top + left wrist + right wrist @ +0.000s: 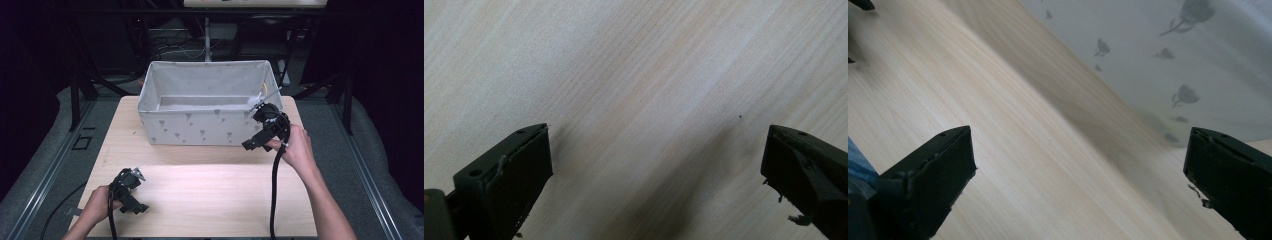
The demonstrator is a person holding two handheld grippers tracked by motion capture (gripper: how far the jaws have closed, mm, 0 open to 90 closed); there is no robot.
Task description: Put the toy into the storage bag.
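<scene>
**Both grippers empty beside the fabric bin: risk notes**

High view: right gripper (250,145) sits centre-right, at the front right corner of the grey cloth bin with printed motifs (200,127); left gripper (136,175) rests lower left on the pale wooden table (210,195).

Left gripper view: jaws wide apart, nothing between them, bare wood below.

Right gripper view: jaws wide, empty; bin wall (1148,55) upper right. Likely risk: a jaw snags the soft wall and drags the bin.
</scene>
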